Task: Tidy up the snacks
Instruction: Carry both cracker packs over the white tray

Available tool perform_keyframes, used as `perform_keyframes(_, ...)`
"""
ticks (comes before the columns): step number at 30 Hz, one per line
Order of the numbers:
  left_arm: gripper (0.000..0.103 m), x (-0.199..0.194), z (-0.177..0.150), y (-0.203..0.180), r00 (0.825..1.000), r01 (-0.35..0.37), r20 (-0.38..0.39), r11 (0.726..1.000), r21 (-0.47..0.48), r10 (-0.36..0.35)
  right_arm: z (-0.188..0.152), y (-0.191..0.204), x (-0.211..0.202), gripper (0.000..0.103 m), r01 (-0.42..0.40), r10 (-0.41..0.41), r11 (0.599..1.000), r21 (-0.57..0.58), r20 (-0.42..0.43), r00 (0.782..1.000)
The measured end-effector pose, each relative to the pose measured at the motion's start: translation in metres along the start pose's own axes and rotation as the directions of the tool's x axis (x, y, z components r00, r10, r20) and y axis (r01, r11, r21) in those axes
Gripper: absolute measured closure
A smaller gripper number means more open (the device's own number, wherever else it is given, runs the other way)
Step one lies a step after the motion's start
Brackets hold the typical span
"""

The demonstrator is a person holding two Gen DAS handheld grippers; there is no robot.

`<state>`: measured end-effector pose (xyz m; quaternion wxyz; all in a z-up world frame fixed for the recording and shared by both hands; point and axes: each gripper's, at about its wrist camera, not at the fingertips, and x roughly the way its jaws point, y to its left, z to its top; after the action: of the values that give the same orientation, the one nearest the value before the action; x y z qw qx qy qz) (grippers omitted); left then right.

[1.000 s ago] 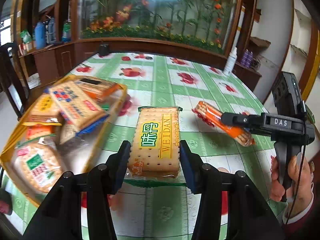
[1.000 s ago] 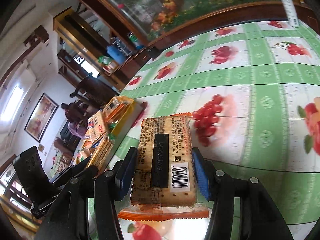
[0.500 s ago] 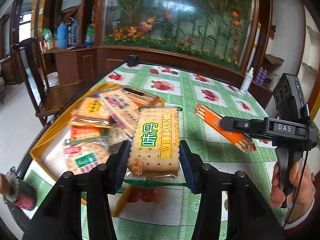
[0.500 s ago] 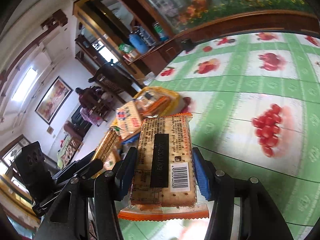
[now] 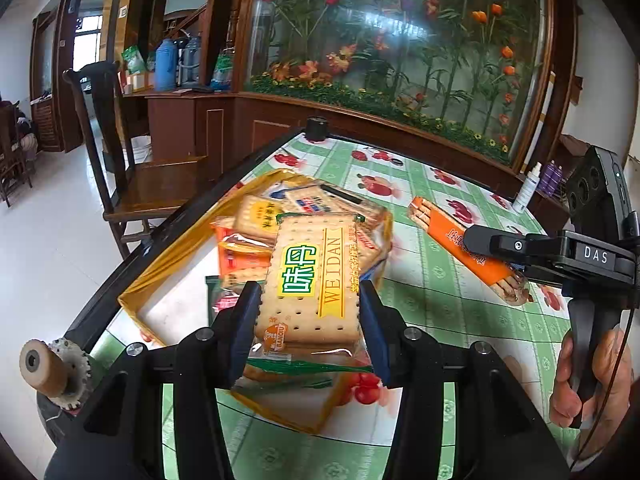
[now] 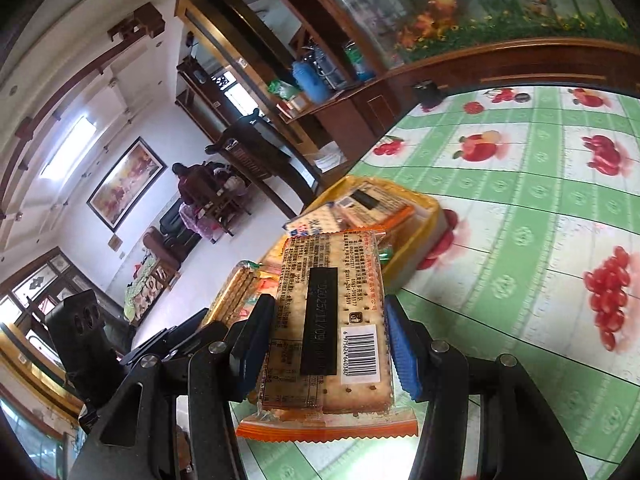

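Observation:
My left gripper point(image 5: 308, 320) is shut on a cracker pack with a green and yellow label point(image 5: 316, 280), held in the air over the yellow tray point(image 5: 168, 264). The tray holds several cracker packs point(image 5: 260, 220). My right gripper point(image 6: 326, 344) is shut on an orange-edged cracker pack point(image 6: 332, 312), barcode side up, just right of the yellow tray point(image 6: 436, 216). In the left wrist view that orange pack point(image 5: 468, 252) sticks out of the right gripper point(image 5: 476, 242), seen edge-on over the table. A hand point(image 5: 588, 376) grips its handle.
The table point(image 5: 460, 320) wears a green checked cloth with fruit prints. A wooden chair point(image 5: 136, 176) stands at the table's left side. A white spray bottle point(image 5: 526, 188) stands at the far right edge. People sit far off across the room point(image 6: 204, 200).
Both grippers have carried their packs leftward toward the tray. The left pack now hangs over the tray. Neither grip has changed.

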<state>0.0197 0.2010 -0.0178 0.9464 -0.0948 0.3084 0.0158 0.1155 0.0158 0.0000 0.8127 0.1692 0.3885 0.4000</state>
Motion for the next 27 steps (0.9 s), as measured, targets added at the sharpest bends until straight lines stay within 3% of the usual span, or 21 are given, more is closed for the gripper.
perform_keyframes(16, 0.056, 0.006, -0.002, 0.031, 0.999, -0.039, -0.002, 0.997, -0.061, 0.039, 0.018, 0.041, 0.046, 0.048, -0.044, 0.043, 0.998, -0.047, -0.014, 0.999)
perform_keyframes(22, 0.056, 0.011, -0.002, 0.035, 0.999, -0.051, 0.001, 0.996, -0.069, 0.051, 0.018, 0.054, 0.059, 0.048, -0.026, 0.025, 0.997, -0.075, -0.012, 1.0)
perform_keyframes(27, 0.056, 0.012, -0.002, 0.034, 0.994, -0.107, 0.019, 0.993, -0.041, 0.108, 0.016, 0.062, 0.061, 0.048, 0.014, -0.014, 0.993, -0.113, 0.005, 1.0)
